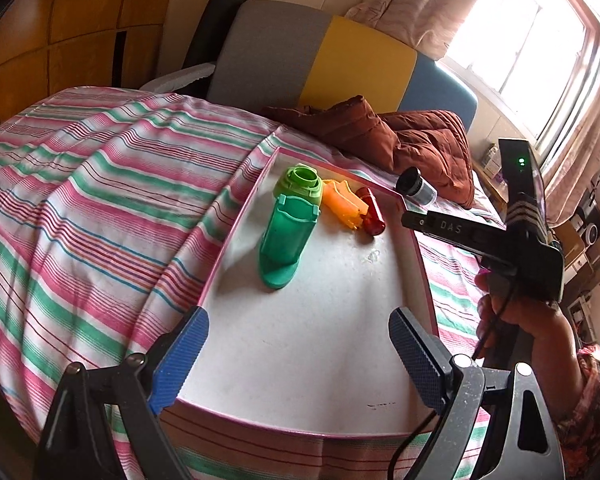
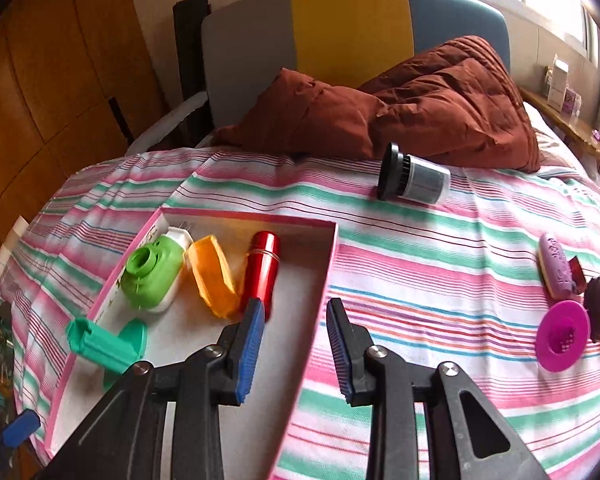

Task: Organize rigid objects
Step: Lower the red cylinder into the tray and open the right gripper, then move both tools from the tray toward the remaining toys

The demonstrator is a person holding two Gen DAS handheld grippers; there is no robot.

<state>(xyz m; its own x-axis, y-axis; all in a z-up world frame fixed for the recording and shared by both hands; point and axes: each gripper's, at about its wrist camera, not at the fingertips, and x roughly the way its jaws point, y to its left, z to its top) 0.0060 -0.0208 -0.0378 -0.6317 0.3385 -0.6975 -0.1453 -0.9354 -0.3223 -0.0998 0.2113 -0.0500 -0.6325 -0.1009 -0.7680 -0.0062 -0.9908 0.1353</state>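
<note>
The right gripper (image 2: 296, 340) has its jaws parted with nothing between them; they hang over the right wall of the pink-rimmed tray (image 2: 328, 264), the left blue pad just beside the near end of the red cylinder (image 2: 261, 270). That cylinder lies inside the tray, free of the pads. To its left lies an orange plastic piece (image 2: 214, 276), then a light-green toy camera (image 2: 152, 276) against the tray's far left side, and nearer the camera a teal plastic stand (image 2: 104, 344) rests on its side.

The left gripper (image 1: 300, 356) has its jaws spread wide and empty, hovering over the bare near part of the tray's white floor (image 1: 300, 360). From this view the teal stand (image 1: 286, 240) lies toward the middle of the tray, with the green camera (image 1: 300, 184), the orange piece (image 1: 344, 202) and the red cylinder (image 1: 372, 212) lined up along the far end. The person's right hand (image 1: 512, 312) grips the other tool's handle at the right edge.

Outside the tray, on the striped bedsheet (image 2: 440, 240), a black-and-grey round filter (image 2: 414, 176) lies on its side near a brown quilted jacket (image 2: 420, 104). Well apart to the right sit a lilac soap-like block (image 2: 556, 268), a magenta disc (image 2: 564, 336) and a dark brush-like thing (image 2: 598, 308) — close together, the last only partly in view.
</note>
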